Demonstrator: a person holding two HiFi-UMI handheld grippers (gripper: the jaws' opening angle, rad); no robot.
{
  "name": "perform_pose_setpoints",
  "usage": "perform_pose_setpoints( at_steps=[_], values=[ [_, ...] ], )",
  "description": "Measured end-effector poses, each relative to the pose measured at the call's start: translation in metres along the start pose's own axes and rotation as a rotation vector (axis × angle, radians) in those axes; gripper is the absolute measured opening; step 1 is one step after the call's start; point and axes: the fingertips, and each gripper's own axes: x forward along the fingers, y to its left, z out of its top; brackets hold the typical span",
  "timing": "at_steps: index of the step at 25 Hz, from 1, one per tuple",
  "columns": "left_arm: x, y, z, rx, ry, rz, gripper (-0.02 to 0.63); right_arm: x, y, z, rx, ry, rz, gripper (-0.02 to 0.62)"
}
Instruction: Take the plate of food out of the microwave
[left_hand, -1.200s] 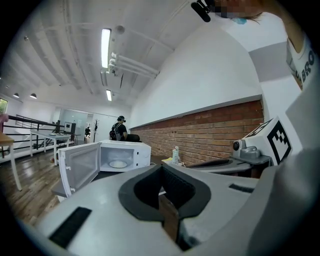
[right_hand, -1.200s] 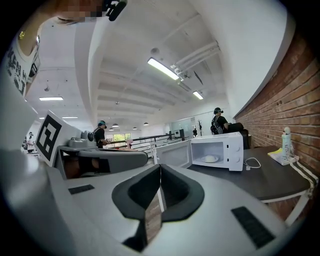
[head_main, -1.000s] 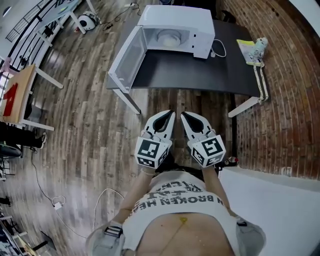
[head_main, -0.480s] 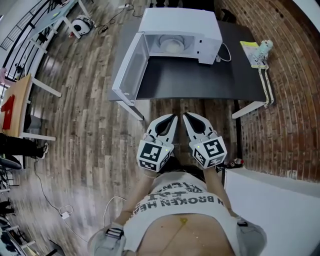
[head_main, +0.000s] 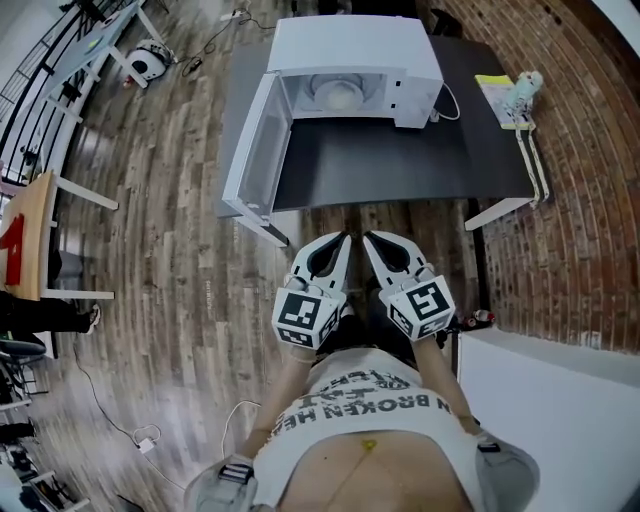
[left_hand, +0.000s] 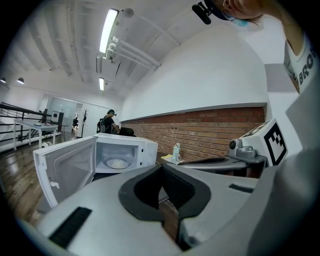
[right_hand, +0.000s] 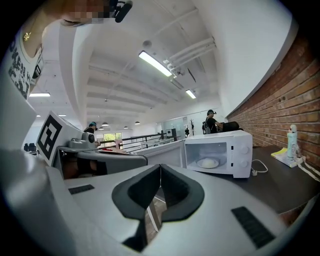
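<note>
Closer to the table than a second ago, both of my grippers now sit just short of its front edge, over the wooden floor. The microwave lies more squarely ahead of me than it did.

My left gripper and my right gripper are side by side, nearly touching, and both point toward the table. In the left gripper view the two jaws meet at their tips, with only floor and table edge showing through the gap behind them. They hold nothing. The right gripper view shows the same: jaws closed tip to tip and empty.

The microwave stands at the back of the dark table with its door swung wide open to the left. The plate of food is inside, in the middle of the cavity, with something pale and rounded on it. It is well apart from both grippers. A white cable loops out by the microwave's right side.

At the table's far right end, next to the brick wall, a yellow item lies with a small white figure beside it. I cannot tell what either is. Behind the microwave, both gripper views show a person standing far off.
</note>
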Motion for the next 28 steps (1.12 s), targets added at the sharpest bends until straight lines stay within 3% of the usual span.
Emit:
perform_pose_setpoints(
  at_steps=[7,13,28],
  values=[
    [0.045,0.023,0.005,-0.013,0.008,0.026,0.0,0.038,-0.037,0.009,0.013,-0.012,0.052,0.009],
    [0.106,0.045,0.036,0.013,-0.001,0.046,0.0,0.078,-0.088,0.036,0.022,-0.037,0.109,0.009],
    [0.224,0.078,0.063,-0.006,-0.004,0.184,0.0,0.128,-0.207,0.061,0.02,-0.011,0.225,0.009]
  ],
)
